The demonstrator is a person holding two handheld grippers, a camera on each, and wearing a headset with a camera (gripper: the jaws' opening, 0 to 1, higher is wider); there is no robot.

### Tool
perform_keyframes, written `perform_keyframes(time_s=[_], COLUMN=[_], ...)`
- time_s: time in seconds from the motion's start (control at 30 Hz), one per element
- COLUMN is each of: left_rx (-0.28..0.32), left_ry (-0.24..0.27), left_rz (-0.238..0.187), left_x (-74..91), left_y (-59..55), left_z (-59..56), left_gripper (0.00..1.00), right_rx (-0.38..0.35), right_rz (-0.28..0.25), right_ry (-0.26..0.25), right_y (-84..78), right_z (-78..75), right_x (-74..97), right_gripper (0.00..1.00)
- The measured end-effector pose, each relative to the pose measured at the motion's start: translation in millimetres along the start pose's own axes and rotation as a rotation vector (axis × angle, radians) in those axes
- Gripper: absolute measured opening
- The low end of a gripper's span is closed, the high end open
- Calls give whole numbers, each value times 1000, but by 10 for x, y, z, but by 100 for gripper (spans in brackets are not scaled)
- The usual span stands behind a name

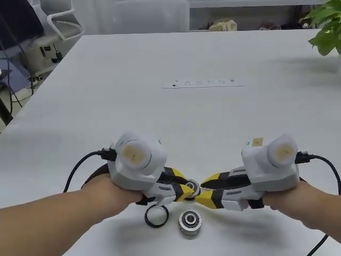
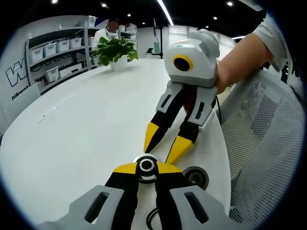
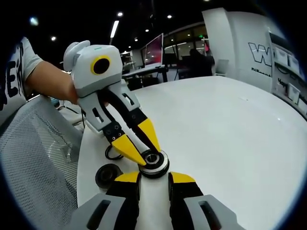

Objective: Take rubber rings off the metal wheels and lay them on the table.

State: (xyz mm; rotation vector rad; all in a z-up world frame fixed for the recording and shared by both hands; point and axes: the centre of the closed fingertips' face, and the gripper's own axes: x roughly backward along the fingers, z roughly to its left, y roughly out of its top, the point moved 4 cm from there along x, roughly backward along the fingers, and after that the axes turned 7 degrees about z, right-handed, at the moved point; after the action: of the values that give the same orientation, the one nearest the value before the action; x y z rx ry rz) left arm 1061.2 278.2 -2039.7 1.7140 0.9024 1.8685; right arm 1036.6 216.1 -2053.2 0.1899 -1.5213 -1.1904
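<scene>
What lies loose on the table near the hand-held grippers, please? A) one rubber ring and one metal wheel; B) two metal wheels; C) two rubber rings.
A: a black rubber ring lies beside a metal wheel on the table.

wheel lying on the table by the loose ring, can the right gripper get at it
Probably yes. The spare wheel lies uncovered on the table near the right gripper, with the rubber ring beside it, apart. That gripper's tips are at the held wheel in the left gripper.
</scene>
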Motion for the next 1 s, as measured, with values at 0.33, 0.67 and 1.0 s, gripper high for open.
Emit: perform_keyframes(time_s=[0.33, 0.67, 1.0], left_rx=[-5, 2, 4], left_ry=[12, 16, 20], left_rz=[0, -3, -6], left_x=[1, 9, 17], left_y=[6, 21, 19], left_z=[4, 1, -3], left_gripper=[7, 7, 7], right_rx=[-33, -46, -48], right_rz=[-15, -10, -6], right_ry=[14, 26, 10], right_y=[1, -20, -35], right_z=[7, -5, -51], right_x=[-35, -13, 33], right_gripper=[19, 16, 1])
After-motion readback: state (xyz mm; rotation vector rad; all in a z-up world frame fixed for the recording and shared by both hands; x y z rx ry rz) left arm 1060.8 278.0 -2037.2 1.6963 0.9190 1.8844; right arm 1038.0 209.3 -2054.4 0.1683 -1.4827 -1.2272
